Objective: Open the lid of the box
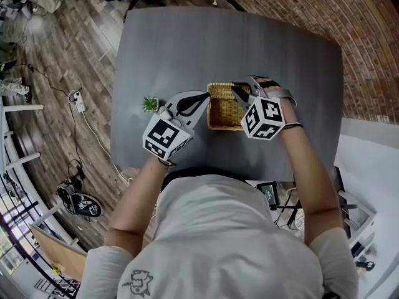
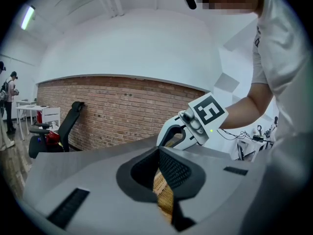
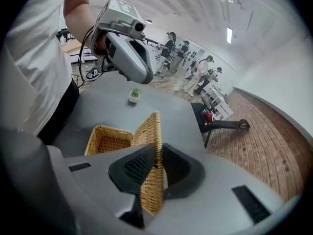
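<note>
A woven wicker box (image 1: pixel 223 118) stands near the middle of the grey table (image 1: pixel 187 48). My left gripper (image 1: pixel 205 97) is shut on the box's left wall; in the left gripper view its jaws (image 2: pixel 159 154) pinch the wicker (image 2: pixel 165 196). My right gripper (image 1: pixel 237 91) is at the box's far right corner, shut on the lid. In the right gripper view the lid (image 3: pixel 155 131) stands on edge between the jaws of the right gripper (image 3: pixel 157 150), and the box (image 3: pixel 108 138) lies open beside it, its inside bare.
A small potted plant (image 1: pixel 149 104) sits on the table just left of the left gripper. The table's front edge is close to the person's body. A brick wall (image 1: pixel 349 23) lies to the right, and cables and a power strip (image 1: pixel 78 101) lie on the wooden floor at left.
</note>
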### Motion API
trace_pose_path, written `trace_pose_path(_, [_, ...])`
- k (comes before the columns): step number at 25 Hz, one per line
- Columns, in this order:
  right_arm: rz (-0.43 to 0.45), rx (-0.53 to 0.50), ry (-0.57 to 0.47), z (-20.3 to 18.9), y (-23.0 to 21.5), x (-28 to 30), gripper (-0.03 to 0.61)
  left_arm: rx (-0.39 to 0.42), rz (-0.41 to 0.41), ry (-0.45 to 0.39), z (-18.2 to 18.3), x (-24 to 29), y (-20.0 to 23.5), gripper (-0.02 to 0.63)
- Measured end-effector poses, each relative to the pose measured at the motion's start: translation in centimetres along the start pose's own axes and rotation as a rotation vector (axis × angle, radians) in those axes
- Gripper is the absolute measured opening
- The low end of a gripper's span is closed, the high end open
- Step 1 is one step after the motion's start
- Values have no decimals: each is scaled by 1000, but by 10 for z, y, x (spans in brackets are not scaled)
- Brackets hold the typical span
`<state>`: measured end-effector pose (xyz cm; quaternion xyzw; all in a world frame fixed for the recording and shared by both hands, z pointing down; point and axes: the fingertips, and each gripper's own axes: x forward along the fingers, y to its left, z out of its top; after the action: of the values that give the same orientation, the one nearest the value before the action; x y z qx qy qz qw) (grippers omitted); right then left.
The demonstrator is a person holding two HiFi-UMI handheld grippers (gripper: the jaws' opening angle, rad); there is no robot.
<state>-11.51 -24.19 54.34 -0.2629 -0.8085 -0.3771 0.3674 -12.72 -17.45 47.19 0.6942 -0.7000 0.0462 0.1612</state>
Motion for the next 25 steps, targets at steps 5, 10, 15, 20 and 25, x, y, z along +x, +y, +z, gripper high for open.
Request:
trace_pose_path(5, [4, -7, 13, -5, -14, 11, 58, -11, 2, 4, -4, 5, 9, 11])
trace_pose_path(10, [33, 27, 11, -9, -26, 23, 63, -13, -6, 18, -9, 10, 16, 11])
trace_pose_path(15, [80, 36, 27, -15, -36, 38, 66, -12, -7, 23, -9, 16, 28, 11])
trace_pose_path(20, [141, 43, 54, -20, -42, 53, 69, -10, -10, 27, -12, 22, 35, 11])
trace_pose_path(25, [162, 38, 71, -24, -44, 59, 69, -12, -13, 24, -11, 25, 38, 11])
